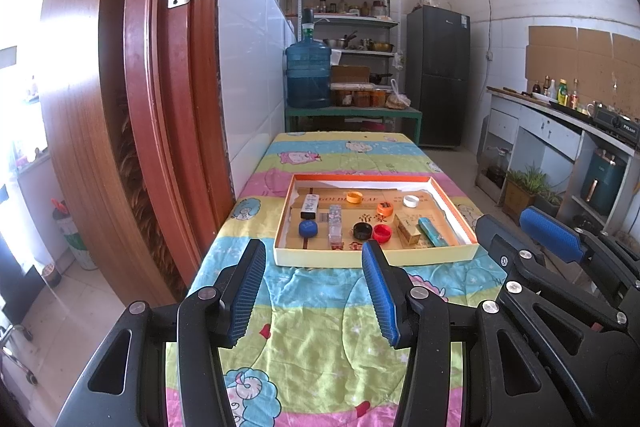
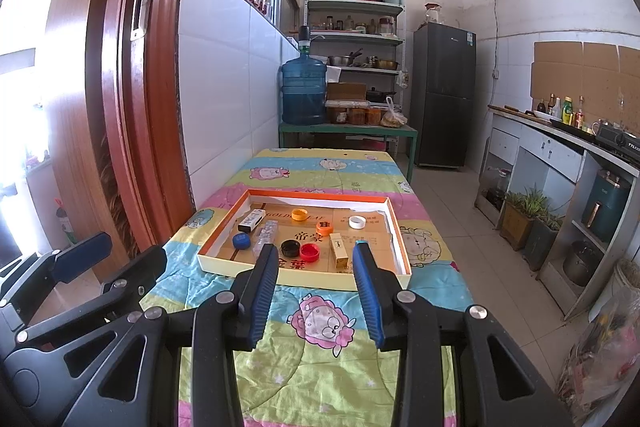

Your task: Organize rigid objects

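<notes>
A shallow cardboard tray (image 1: 372,255) (image 2: 304,277) lies on the cartoon-print table cloth. In it lie several bottle caps: blue (image 1: 308,227) (image 2: 241,241), black (image 1: 362,230) (image 2: 290,248), red (image 1: 382,233) (image 2: 310,251), orange and white (image 1: 411,201) (image 2: 356,222). It also holds a black-and-white box (image 1: 309,206), a clear box (image 1: 334,225), a tan box (image 1: 408,229) (image 2: 339,250) and a teal box (image 1: 433,231). My left gripper (image 1: 314,253) is open and empty in front of the tray. My right gripper (image 2: 316,254) is open and empty at the tray's near edge.
A wooden door frame (image 1: 160,99) and tiled wall stand on the left. Behind the table are a green bench with a blue water jug (image 1: 307,75), shelves and a dark fridge (image 1: 438,77). A counter (image 2: 560,131) and potted plants line the right.
</notes>
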A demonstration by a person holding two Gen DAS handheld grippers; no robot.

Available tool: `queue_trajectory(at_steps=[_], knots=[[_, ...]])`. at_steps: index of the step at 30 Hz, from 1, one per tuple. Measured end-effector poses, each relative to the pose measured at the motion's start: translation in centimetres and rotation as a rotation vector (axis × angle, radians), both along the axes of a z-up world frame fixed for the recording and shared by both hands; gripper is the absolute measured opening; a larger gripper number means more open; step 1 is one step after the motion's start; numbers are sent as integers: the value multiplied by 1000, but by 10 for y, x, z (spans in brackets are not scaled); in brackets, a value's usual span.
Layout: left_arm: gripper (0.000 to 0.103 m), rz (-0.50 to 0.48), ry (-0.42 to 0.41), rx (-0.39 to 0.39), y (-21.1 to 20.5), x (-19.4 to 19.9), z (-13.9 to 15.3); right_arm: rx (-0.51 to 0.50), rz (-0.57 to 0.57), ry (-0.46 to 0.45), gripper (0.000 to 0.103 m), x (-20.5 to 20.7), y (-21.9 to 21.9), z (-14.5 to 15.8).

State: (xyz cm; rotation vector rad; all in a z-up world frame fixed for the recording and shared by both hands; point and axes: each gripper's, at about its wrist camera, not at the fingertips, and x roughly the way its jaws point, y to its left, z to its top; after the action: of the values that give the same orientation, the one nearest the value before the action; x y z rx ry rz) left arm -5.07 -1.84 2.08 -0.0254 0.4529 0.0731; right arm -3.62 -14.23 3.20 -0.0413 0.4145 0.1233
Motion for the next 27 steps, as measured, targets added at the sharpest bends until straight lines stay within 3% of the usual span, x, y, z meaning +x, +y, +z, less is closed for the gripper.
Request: queue_trajectory(at_steps=[27], knots=[[52,0,4,0,1,1,-1,-1,0,2,38,0,0,1]])
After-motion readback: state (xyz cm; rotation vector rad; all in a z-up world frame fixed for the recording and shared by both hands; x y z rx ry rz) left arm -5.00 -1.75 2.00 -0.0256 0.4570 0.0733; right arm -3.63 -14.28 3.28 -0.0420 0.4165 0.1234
